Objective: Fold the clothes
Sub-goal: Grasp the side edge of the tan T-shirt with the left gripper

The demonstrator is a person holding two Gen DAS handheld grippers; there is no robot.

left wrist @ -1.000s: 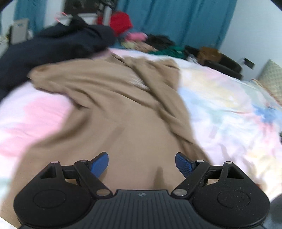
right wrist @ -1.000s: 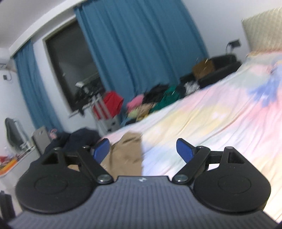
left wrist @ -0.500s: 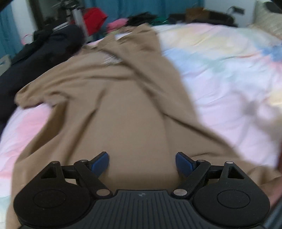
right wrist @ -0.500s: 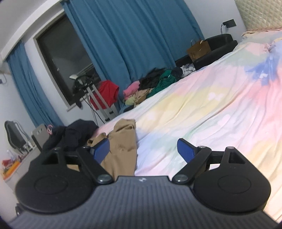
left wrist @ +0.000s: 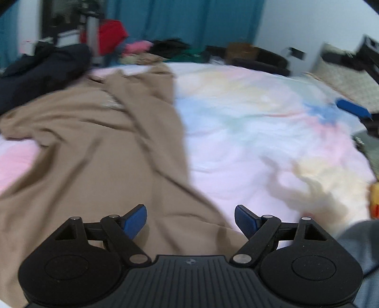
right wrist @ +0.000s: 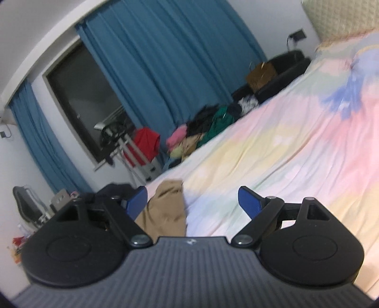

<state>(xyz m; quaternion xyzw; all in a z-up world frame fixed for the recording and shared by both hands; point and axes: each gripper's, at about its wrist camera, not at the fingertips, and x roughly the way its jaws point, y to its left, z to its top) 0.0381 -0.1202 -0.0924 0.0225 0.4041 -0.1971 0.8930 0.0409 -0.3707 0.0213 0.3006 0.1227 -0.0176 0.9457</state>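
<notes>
A tan garment (left wrist: 94, 151) lies spread and creased on the pastel bedsheet (left wrist: 248, 118), filling the left half of the left wrist view. My left gripper (left wrist: 190, 221) is open and empty, low over the garment's near right edge. My right gripper (right wrist: 193, 202) is open and empty, held above the bed. A part of the tan garment (right wrist: 165, 210) shows between its fingers, farther off. The right gripper's blue fingertip (left wrist: 353, 109) shows at the right edge of the left wrist view.
A dark navy garment (left wrist: 40, 71) lies at the bed's far left. A heap of mixed clothes (right wrist: 203, 130) lies beyond the bed by the blue curtains (right wrist: 165, 71). A drying rack with a red item (right wrist: 144, 144) stands near the window. The headboard (right wrist: 343, 19) is at right.
The left view has swung right, so more bare sheet shows and the right gripper's tip has come into sight. The right gripper has tilted and dipped slightly. Both stay open.
</notes>
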